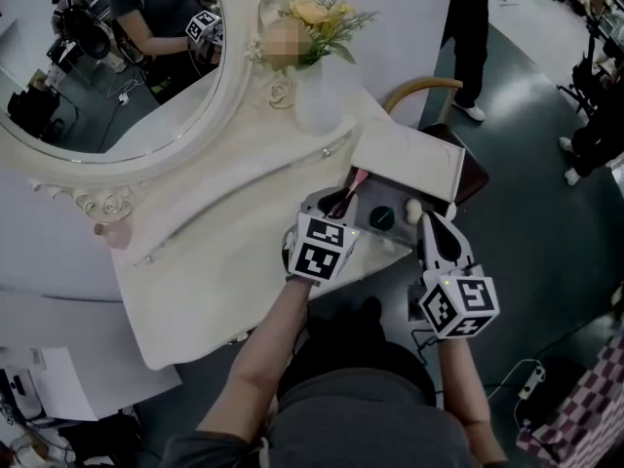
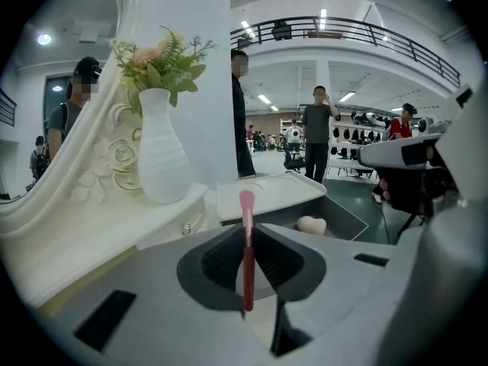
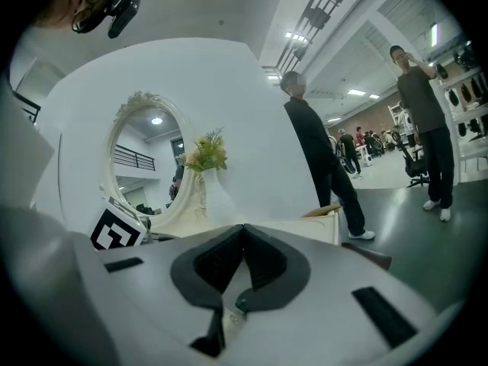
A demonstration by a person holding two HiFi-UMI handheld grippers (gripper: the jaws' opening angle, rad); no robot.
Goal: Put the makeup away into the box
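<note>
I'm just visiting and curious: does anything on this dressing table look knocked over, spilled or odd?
Nothing stands out. The white vase stands upright, the box sits open with a pale sponge inside, and the left gripper is shut on a pink makeup stick close to the box.

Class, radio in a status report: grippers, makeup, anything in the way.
Left gripper shut on pink makeup stick. Right gripper shut, empty. Box open just ahead, nothing blocking.
</note>
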